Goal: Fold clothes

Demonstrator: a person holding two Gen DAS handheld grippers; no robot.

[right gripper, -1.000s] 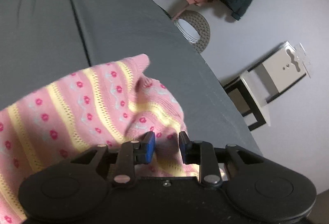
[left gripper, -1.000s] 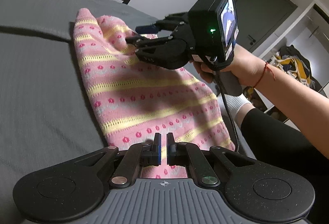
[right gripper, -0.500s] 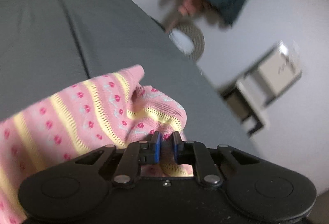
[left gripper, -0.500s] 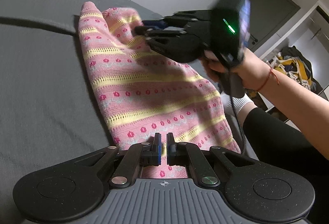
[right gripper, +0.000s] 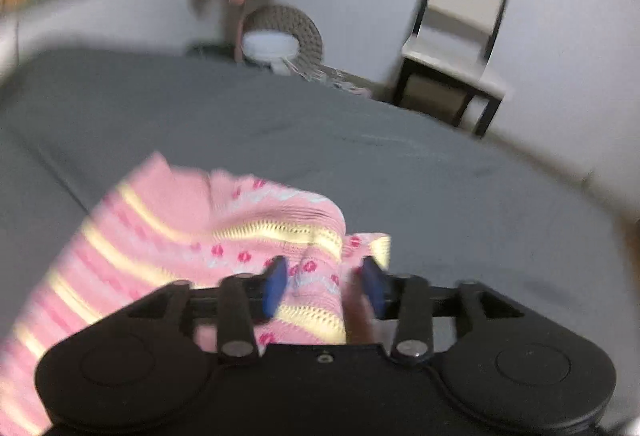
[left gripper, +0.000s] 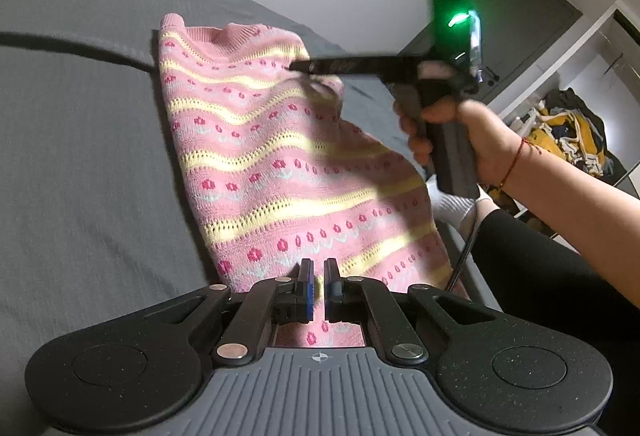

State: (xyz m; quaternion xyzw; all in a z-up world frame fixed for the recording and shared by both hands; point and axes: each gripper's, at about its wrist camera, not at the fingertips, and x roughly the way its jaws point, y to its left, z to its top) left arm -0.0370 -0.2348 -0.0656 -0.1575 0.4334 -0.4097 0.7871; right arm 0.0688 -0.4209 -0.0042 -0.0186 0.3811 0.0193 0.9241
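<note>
A pink knitted sweater (left gripper: 280, 155) with yellow stripes and red flowers lies on the grey bed (left gripper: 80, 155), running away from me. My left gripper (left gripper: 318, 288) is shut on its near hem, with cloth pinched between the blue pads. In the left wrist view my right gripper (left gripper: 298, 67) reaches over the sweater's far right corner, blurred and held by a hand (left gripper: 452, 131). The right wrist view shows the right gripper (right gripper: 325, 286) open, its fingers wide apart with a fold of the sweater (right gripper: 200, 236) lying loose between them.
Grey bed (right gripper: 440, 175) stretches beyond and left of the sweater. A chair (right gripper: 460, 35) and a woven basket (right gripper: 284, 35) stand by the far wall. A pile of clothes (left gripper: 568, 131) sits in an open wardrobe at right. The person's leg is at the lower right.
The right gripper shut on the sweater's far corner, drew it out to the right, then opened; it has also turned level. The far end now lies wider. The left gripper kept its hold.
</note>
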